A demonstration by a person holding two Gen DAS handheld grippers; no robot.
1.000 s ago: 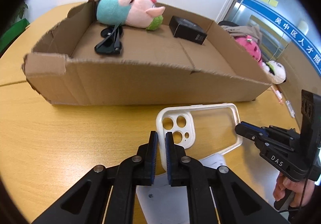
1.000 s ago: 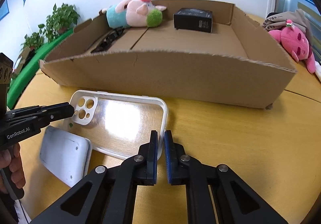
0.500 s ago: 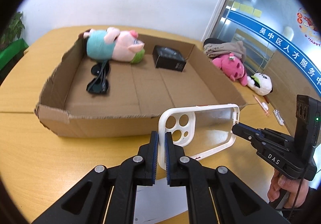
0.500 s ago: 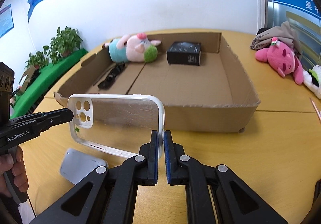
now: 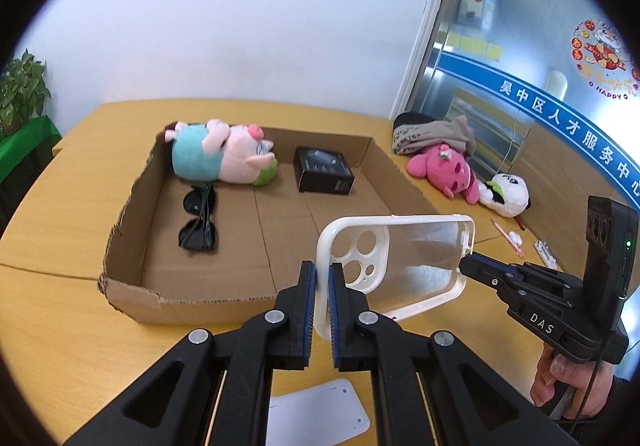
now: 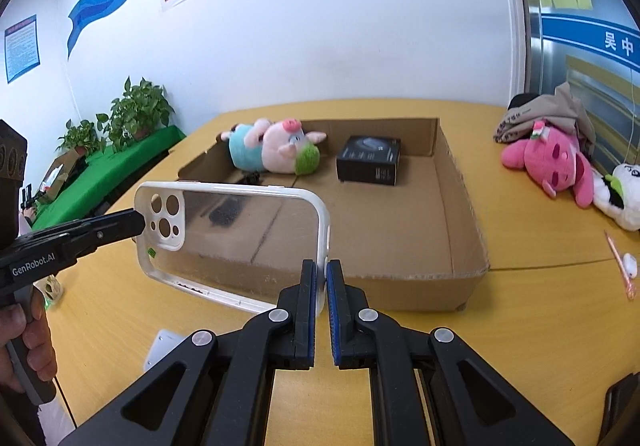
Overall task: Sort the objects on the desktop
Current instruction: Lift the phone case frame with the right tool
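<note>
Above the near wall of the cardboard box [image 5: 208, 304], the clear phone case [image 5: 394, 264] hangs with its long axis left-right, the left gripper [image 5: 322, 288] clamping its camera end, the right gripper [image 6: 321, 280] clamping the other, box floor just beyond.

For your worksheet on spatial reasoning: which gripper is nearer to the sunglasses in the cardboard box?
Left. The left gripper grips the phone case at its camera end, on the sunglasses' side of the cardboard box. The right gripper holds the opposite end, farther away.
</note>
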